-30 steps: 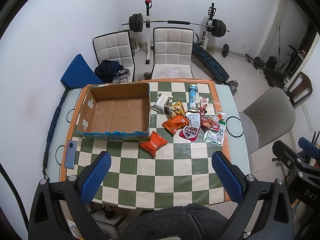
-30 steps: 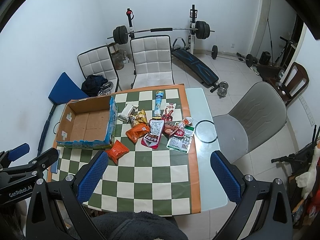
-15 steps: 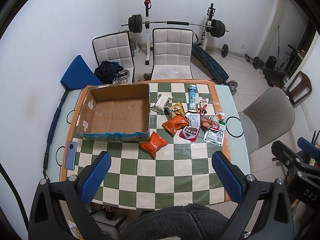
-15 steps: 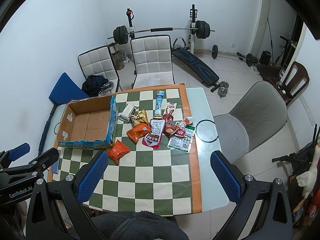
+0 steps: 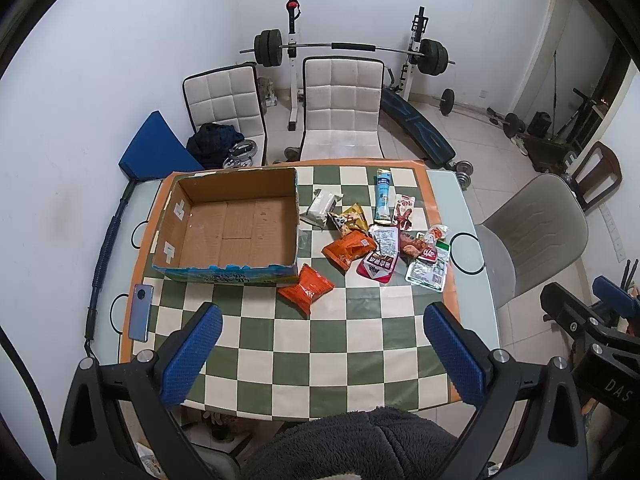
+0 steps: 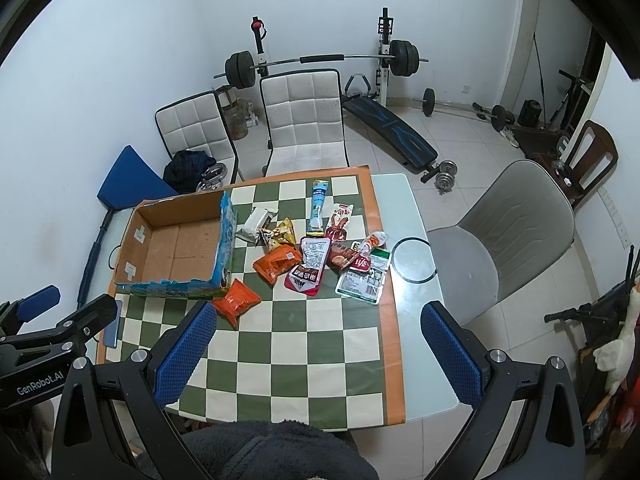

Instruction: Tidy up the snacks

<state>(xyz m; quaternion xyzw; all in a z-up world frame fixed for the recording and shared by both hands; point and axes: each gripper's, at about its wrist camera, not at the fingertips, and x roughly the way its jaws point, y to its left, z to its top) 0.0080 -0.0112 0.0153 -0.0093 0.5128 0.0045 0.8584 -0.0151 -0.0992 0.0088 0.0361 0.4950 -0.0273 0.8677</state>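
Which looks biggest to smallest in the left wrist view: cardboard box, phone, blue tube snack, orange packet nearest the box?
1. cardboard box, by far
2. orange packet
3. phone and blue tube snack: too close to rank, and the tube lies farther from the camera.

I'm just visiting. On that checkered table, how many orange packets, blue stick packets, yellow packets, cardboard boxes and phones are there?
Orange packets: 2
Blue stick packet: 1
Yellow packet: 1
Cardboard box: 1
Phone: 1
Total: 6
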